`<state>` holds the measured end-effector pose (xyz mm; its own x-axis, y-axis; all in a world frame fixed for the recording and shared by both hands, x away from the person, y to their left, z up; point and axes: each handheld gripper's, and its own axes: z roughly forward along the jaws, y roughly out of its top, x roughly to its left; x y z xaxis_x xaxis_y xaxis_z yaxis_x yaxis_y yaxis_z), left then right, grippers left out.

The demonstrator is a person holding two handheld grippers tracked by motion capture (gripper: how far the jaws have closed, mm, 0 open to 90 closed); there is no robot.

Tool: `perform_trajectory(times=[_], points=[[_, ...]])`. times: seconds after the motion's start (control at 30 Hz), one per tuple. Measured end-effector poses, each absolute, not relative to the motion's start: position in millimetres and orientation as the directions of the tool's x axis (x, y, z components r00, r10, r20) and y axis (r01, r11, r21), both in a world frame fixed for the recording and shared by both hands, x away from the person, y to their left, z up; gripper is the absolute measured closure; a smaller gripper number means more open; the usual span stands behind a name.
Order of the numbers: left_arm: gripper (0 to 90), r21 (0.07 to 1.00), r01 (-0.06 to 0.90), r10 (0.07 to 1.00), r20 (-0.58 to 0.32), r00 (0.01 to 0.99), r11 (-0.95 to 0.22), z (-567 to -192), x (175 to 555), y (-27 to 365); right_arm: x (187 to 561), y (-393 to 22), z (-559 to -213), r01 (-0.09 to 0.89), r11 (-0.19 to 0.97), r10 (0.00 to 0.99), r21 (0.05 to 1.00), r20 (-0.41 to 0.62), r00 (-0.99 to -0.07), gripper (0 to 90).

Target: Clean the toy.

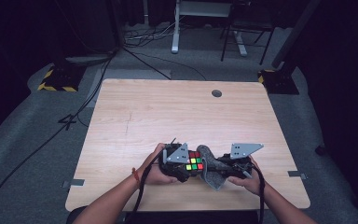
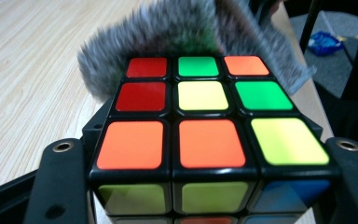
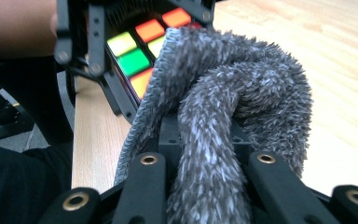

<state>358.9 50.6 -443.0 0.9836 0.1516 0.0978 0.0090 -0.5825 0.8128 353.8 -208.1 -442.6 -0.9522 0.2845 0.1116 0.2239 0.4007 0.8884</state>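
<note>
A scrambled Rubik's cube (image 1: 195,162) is held near the table's front edge, with my left gripper (image 1: 186,165) shut on its sides. In the left gripper view the cube (image 2: 205,121) sits between the two black jaws, its top face showing red, green, orange and yellow squares. A grey fuzzy cloth (image 1: 212,169) is pressed against the cube's right side. My right gripper (image 1: 223,169) is shut on that cloth. In the right gripper view the cloth (image 3: 233,98) bunches out from between the jaws and covers part of the cube (image 3: 133,51). The cloth (image 2: 168,32) is blurred behind the cube.
The wooden table (image 1: 168,116) has a round cable hole (image 1: 216,93) at its far right. Both hands work close to the front edge. Cables, a desk frame (image 1: 175,28) and striped weights (image 1: 56,80) lie on the floor beyond. A blue packet (image 2: 324,42) lies on the floor.
</note>
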Motion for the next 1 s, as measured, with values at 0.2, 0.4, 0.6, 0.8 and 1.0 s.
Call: perform_trajectory(times=[0.2,0.4,0.6,0.8,1.0], points=[[33.1,0.802,0.013,0.154,0.099,0.983,-0.597,-443,360,49,350,-209,-433,0.181,0.399,0.289,0.899,0.064,-0.955,76.1],[33.4,0.835,0.021,0.156,0.077,0.985,-0.55,-437,359,53,351,-205,-441,0.211,0.425,0.312,0.88,0.076,-0.947,76.1],[33.4,0.858,0.009,0.155,0.082,0.984,-0.514,-429,357,57,351,-194,-453,0.23,0.504,0.308,0.832,0.076,-0.948,76.1],[33.4,0.854,0.009,0.151,0.082,0.985,-0.519,-429,357,57,353,-191,-458,0.244,0.527,0.31,0.814,0.084,-0.947,76.1],[33.4,0.838,0.024,0.156,0.073,0.985,-0.545,-435,360,56,351,-202,-442,0.208,0.437,0.316,0.875,0.067,-0.947,76.1]])
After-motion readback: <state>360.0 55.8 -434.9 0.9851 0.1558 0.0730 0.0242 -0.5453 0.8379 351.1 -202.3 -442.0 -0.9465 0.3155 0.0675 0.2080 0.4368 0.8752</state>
